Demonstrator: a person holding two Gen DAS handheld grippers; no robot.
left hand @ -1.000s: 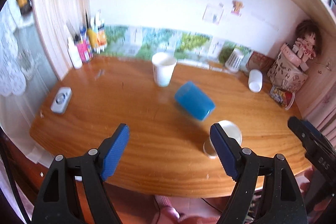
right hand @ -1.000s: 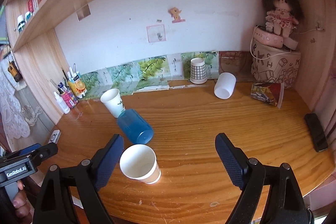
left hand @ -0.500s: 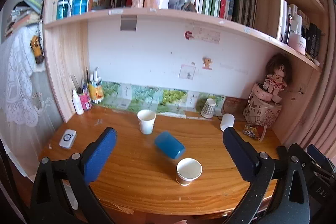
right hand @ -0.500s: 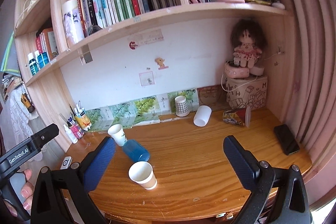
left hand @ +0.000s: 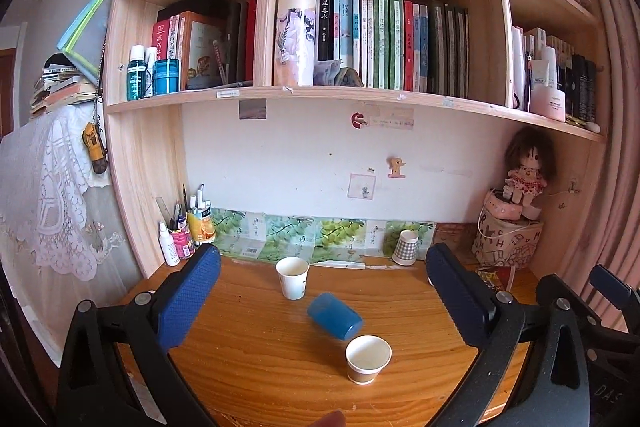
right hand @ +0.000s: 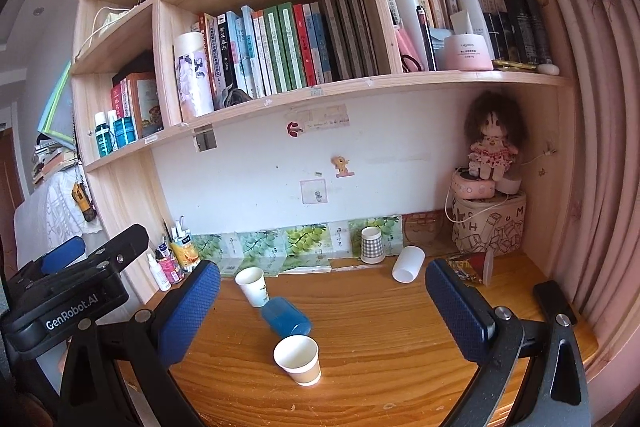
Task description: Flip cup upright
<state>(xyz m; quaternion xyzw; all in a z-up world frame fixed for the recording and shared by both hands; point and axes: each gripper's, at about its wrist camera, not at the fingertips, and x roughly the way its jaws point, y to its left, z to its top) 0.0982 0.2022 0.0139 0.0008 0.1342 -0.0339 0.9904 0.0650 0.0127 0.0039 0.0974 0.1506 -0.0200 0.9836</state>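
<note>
A blue plastic cup (left hand: 335,315) lies on its side in the middle of the wooden desk (left hand: 260,355); it also shows in the right wrist view (right hand: 286,315). A white cup (right hand: 408,263) lies on its side near the back right. My left gripper (left hand: 320,301) is open and empty, held well back from the desk. My right gripper (right hand: 322,309) is open and empty too, also back from the desk. The left gripper's body (right hand: 72,297) shows at the left of the right wrist view.
Upright paper cups stand near the front (left hand: 368,359) and behind the blue cup (left hand: 293,277). A checked cup (left hand: 406,247) stands inverted by the wall. Bottles and pens (left hand: 182,235) sit back left, a doll on boxes (left hand: 516,211) back right, a dark phone (right hand: 554,301) far right. Bookshelves hang above.
Both grippers have pulled back and up from the desk, so the cups look smaller and the bookshelves have come into view. The cups have not moved.
</note>
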